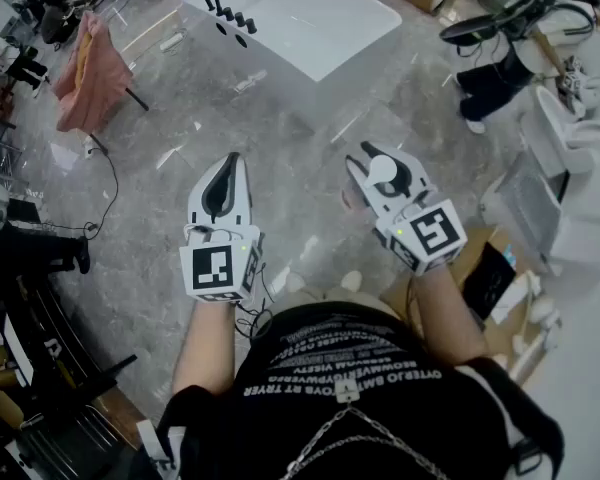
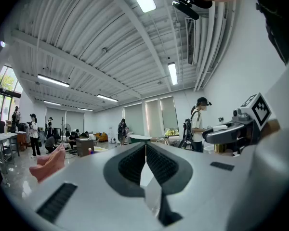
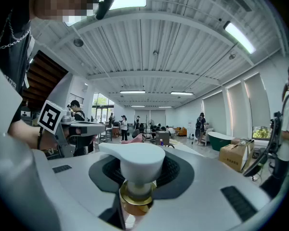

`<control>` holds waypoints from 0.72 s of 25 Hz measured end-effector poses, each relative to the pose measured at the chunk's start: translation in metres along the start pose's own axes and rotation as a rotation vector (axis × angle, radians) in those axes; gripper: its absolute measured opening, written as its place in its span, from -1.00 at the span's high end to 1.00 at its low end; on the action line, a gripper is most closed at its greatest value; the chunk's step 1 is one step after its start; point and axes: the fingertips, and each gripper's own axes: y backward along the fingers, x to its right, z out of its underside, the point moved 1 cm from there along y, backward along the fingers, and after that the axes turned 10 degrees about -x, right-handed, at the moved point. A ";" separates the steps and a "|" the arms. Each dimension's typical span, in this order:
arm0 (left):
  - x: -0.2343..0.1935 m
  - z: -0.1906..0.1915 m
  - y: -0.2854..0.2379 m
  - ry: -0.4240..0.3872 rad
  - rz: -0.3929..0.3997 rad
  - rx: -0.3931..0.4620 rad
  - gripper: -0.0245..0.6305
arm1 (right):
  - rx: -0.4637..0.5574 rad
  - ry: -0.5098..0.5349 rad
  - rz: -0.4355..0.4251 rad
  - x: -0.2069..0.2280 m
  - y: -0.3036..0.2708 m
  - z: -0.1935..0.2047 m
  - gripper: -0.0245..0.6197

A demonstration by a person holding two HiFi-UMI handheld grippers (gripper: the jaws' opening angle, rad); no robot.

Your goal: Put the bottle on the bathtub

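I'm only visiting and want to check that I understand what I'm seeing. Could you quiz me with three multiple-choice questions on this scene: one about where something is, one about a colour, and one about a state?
1. Where is the bottle?
A. on the floor
B. between the jaws of the right hand-held gripper
C. on a shelf

2. What colour is the bottle's pump top?
A. white
B. red
C. black

3. How do the jaws of the left hand-held gripper stand?
A. wide apart
B. closed on a cloth
C. together, with nothing between them

Answers:
1 B: the right gripper view shows the bottle's neck clamped between the jaws.
2 A: the top is white, above a gold collar.
3 C: the left gripper view shows the jaws touching, with nothing between them.
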 end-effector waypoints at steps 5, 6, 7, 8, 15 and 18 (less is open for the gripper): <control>-0.019 0.000 0.015 0.024 0.010 0.021 0.91 | -0.015 0.004 -0.004 -0.020 -0.012 -0.009 0.57; -0.021 0.000 0.018 0.024 0.013 0.025 0.91 | -0.017 0.002 -0.005 -0.025 -0.013 -0.011 0.57; -0.024 0.001 0.020 0.025 0.016 0.028 0.91 | -0.016 -0.002 -0.004 -0.028 -0.014 -0.012 0.57; -0.027 0.002 0.021 0.025 0.019 0.030 0.91 | -0.014 -0.009 -0.001 -0.031 -0.014 -0.014 0.57; -0.052 0.011 0.037 0.038 0.034 0.043 0.91 | -0.001 -0.032 0.026 -0.051 -0.016 -0.019 0.57; -0.061 0.017 0.044 0.050 0.032 0.048 0.91 | -0.008 -0.037 0.024 -0.062 -0.019 -0.018 0.57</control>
